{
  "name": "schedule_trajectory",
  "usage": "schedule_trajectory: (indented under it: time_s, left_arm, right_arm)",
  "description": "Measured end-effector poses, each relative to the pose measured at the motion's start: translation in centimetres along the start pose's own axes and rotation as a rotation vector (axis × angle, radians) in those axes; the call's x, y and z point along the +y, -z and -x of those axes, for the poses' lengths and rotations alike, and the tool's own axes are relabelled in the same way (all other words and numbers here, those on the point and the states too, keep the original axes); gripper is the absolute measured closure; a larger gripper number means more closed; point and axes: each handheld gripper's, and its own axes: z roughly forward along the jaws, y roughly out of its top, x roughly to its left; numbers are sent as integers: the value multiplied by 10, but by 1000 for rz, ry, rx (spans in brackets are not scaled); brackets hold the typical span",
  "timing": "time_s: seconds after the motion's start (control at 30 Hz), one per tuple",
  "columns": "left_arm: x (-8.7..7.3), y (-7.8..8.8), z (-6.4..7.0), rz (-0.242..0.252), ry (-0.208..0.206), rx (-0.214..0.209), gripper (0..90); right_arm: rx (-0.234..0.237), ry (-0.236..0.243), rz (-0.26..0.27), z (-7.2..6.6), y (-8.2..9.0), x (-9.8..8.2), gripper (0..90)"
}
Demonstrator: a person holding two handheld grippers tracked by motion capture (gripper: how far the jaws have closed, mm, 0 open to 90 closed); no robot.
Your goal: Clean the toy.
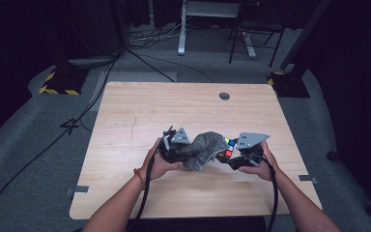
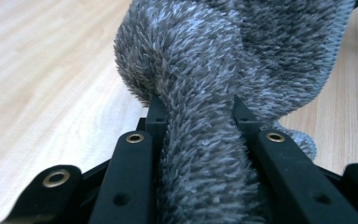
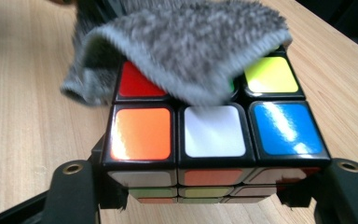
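near the middle of the wooden table (image 1: 140, 111), left to right: left gripper (image 1: 174, 145) is clamped tight on a bunched fold of the fuzzy grey cloth (image 2: 214, 70), which drapes over onto the puzzle cube (image 3: 214, 135) gripped by the right gripper (image 1: 244, 157). looks like wiping is midway: top face half covered, orange, white and blue tiles already bare and glossy, other sides probably left to do.

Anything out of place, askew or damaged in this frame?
Nothing stands out. The left tool is shut on a bunched grey cloth draped over the puzzle cube, which the right tool grips above the table. The cube's mixed colours look scrambled, not damaged.
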Motion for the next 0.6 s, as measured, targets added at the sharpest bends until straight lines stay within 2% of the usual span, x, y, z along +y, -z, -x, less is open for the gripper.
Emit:
schedule_trajectory:
  time_s: [0.13, 0.27, 0.33, 0.37, 0.4, 0.43, 0.47, 0.5, 0.57, 0.6]
  left_arm:
    - [-1, -9, 2, -24, -3, -10, 688]
    - [-3, -13, -3, -44, 7, -5, 688]
    - [-3, -11, -4, -32, 10, -13, 688]
    - [-1, -7, -4, -2, 3, -16, 688]
    - [3, 1, -1, 52, -6, -32, 688]
    - [3, 1, -1, 52, -6, -32, 688]
    - [9, 10, 3, 90, -24, -19, 689]
    - [9, 10, 3, 90, -24, -19, 689]
    - [14, 23, 7, 139, -34, -15, 689]
    - [14, 23, 7, 139, -34, -15, 688]
  right_arm:
    - [14, 5, 14, -2, 1, 3, 339]
    - [25, 6, 21, -3, 2, 3, 339]
    - [26, 8, 26, -4, 3, 4, 339]
    - [26, 17, 21, -5, 2, 5, 339]
    - [25, 19, 12, -6, 1, 6, 339]
    - [25, 19, 12, -6, 1, 6, 339]
    - [17, 31, -6, -7, -3, 6, 339]
    - [17, 31, -6, -7, -3, 6, 339]
    - [22, 34, -23, -9, -7, 4, 339]
    - [22, 34, -23, -9, -7, 4, 339]
